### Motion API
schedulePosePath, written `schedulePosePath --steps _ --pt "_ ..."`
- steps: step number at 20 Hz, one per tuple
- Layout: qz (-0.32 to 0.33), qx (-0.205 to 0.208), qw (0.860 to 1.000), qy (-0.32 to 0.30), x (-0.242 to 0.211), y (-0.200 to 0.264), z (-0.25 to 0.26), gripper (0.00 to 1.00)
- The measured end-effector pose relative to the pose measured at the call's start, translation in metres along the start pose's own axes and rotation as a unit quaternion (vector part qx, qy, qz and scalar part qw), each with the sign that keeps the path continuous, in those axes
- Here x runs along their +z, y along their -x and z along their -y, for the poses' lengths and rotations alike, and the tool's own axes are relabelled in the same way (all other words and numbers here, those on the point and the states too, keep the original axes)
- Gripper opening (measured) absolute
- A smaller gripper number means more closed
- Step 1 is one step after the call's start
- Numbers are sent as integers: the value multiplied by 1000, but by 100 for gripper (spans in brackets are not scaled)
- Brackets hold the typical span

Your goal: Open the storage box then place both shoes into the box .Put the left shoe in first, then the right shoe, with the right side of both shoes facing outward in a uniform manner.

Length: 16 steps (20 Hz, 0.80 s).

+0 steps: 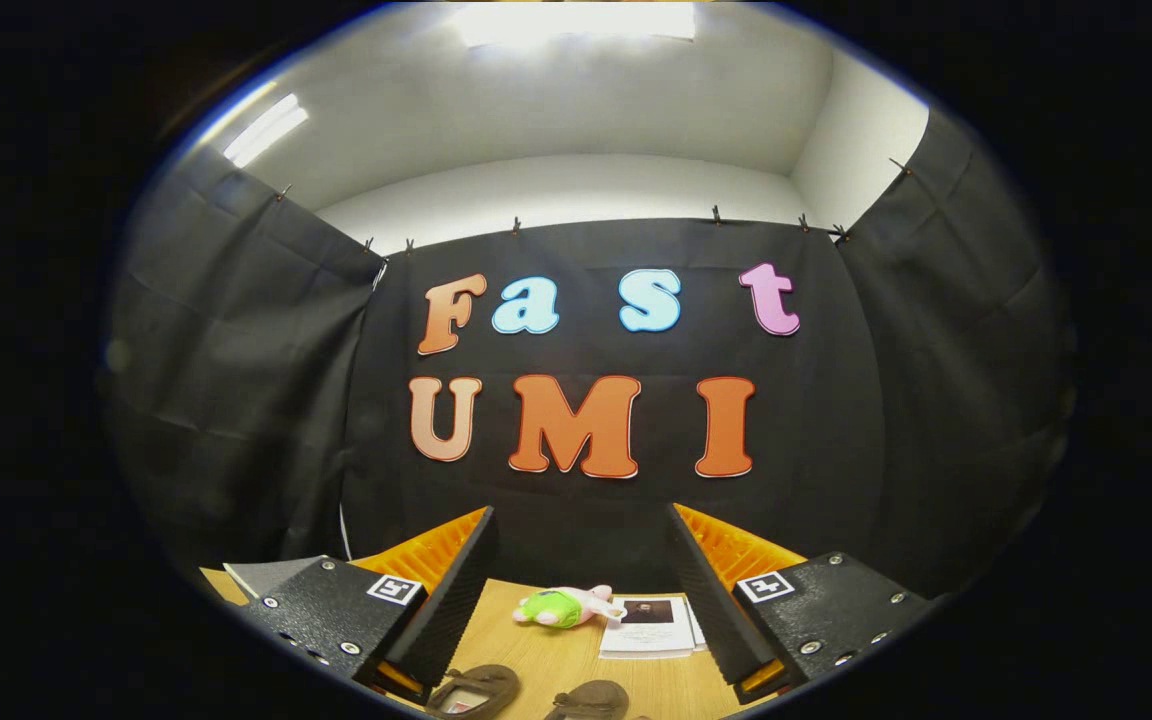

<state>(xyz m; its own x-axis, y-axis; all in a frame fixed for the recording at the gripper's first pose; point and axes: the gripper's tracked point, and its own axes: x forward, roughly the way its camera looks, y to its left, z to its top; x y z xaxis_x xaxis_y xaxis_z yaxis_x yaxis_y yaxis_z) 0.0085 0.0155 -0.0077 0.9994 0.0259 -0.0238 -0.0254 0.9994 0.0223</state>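
Across the bottom of my gripper view ran the pale wooden counter (556, 660), the largest thing before the black cloth wall. Over it my tongs (581, 540) were held released, the two fingers (456, 590) spread wide apart with nothing between them but bare wood and the small things lying farther off. Closest to me, between and below the fingers, lay the two dark brown shoes: one brown shoe (476, 688) nearer the left finger, showing its open top, and the other brown shoe (591, 698) just beside it toward the middle, both cut off by the edge of my view. Beyond them, near the right finger, sat a thin white stack of printed paper (651, 628) flat on the counter. Just beside its left edge lay a small soft toy, pink with a bright green patch (561, 606), touching or nearly touching the paper; I could not tell which.
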Motion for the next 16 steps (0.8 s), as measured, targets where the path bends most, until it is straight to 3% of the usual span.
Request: schedulePosePath --steps 10,13,16 --pt "-60 58 995 -56 -39 -18 -47 99" --pt "-100 99 984 -106 -59 -25 -79 99" --pt "-163 140 963 -161 -92 -31 -110 98"
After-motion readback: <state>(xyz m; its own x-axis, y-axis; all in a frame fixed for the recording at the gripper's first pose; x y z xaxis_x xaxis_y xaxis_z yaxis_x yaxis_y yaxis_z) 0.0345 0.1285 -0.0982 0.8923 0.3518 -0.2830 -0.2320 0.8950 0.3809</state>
